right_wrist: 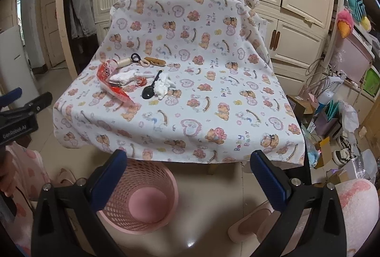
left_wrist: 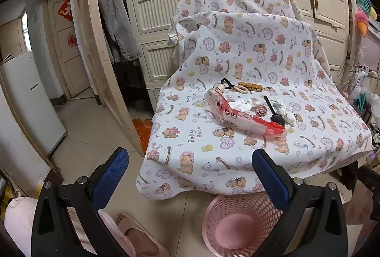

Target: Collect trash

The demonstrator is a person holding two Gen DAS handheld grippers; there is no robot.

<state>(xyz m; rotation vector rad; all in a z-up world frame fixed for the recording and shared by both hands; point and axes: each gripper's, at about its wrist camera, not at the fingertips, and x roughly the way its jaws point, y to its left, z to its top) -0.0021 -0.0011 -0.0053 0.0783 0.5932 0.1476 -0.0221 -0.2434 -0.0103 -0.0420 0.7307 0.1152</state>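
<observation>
Both claws hang back from the cloth-draped surface (right_wrist: 190, 100), fingers spread wide and empty: the left claw (left_wrist: 190, 176) and the right claw (right_wrist: 188, 176). The trash lies well apart from them on the far left part of the cloth: a red wrapper (right_wrist: 114, 84), crumpled tissues (right_wrist: 162, 87) and (right_wrist: 125, 77), and a black spoon (right_wrist: 152, 88) touching one tissue. The pink bin (right_wrist: 140, 200) stands open on the floor below the near edge. Best to take the loose tissue first, pinching its bulk, then carry it straight down to the bin. A wooden clip (right_wrist: 155, 61) and what may be a keyring (right_wrist: 135, 57) lie just behind; likely not trash, so avoid snagging them or the cloth
</observation>
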